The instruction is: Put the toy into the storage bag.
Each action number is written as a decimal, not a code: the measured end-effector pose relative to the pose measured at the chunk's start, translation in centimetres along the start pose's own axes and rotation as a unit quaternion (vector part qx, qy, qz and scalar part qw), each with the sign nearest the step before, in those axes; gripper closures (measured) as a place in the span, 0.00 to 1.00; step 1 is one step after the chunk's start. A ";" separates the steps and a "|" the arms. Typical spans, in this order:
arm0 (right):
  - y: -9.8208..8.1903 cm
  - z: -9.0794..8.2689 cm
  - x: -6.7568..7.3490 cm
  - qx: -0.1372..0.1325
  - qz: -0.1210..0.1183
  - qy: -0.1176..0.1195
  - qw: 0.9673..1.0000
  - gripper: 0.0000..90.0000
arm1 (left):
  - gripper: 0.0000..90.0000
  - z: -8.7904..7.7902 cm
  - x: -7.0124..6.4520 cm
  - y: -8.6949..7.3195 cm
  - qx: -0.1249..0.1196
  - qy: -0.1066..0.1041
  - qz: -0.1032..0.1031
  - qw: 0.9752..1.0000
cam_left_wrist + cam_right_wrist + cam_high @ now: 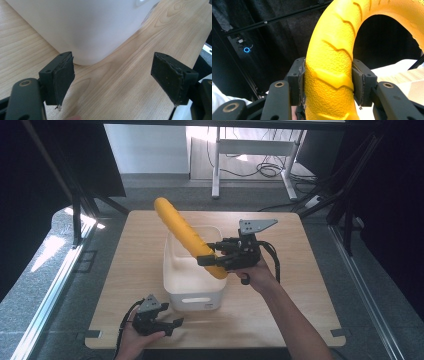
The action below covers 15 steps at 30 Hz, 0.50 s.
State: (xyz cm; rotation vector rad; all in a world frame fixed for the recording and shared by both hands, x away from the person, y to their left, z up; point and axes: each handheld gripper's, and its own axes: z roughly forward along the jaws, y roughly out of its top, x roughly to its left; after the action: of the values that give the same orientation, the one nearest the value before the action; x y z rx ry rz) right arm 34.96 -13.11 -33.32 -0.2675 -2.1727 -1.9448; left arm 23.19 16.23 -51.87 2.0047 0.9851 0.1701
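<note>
Wooden table [300, 285] carrying white bin [192, 292] at centre. Long yellow baguette [182, 232] slanting up out of bin. Right gripper [214, 261] clamping baguette's lower end. Left gripper [170, 326] resting by bin's near corner, jaws apart, holding nothing.

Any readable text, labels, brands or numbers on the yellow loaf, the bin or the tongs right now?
None: no readable text on the yellow baguette-shaped loaf, only moulded slash marks.
None on the white plastic bin, its walls blank.
None on the right tongs or left tongs.
</note>
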 end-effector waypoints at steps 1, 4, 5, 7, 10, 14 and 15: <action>-0.1 0.0 -0.1 0.002 0.002 -0.001 1.000 0.58 | 0.21 0.0 0.0 0.0 0.000 0.000 0.000 1.000; -0.5 0.2 -0.5 0.007 0.006 -0.003 1.000 0.58 | 0.21 0.0 0.0 0.0 0.000 0.000 0.000 1.000; -0.6 0.2 -0.5 0.008 0.007 -0.003 1.000 0.58 | 0.21 0.0 0.0 0.0 0.000 0.000 0.000 1.000; -0.8 0.3 -0.7 0.009 0.009 -0.001 1.000 0.58 | 0.21 0.0 0.0 0.0 0.000 0.000 0.000 1.000; -1.2 0.5 -1.0 0.014 0.013 -0.001 1.000 0.58 | 0.21 0.0 0.0 0.0 0.000 0.000 0.001 1.000; -1.6 0.7 -1.3 0.019 0.018 0.000 1.000 0.57 | 0.21 0.0 0.0 0.0 0.001 0.000 0.002 1.000; -1.7 0.8 -1.3 0.020 0.017 0.001 1.000 0.57 | 0.21 0.0 0.0 0.0 0.001 0.000 0.002 1.000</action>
State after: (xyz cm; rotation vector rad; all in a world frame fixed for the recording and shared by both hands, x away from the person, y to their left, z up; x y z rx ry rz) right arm 35.71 -12.54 -35.40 -0.2933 -2.1889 -1.8815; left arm 23.22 16.26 -51.88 2.0080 0.9819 0.1700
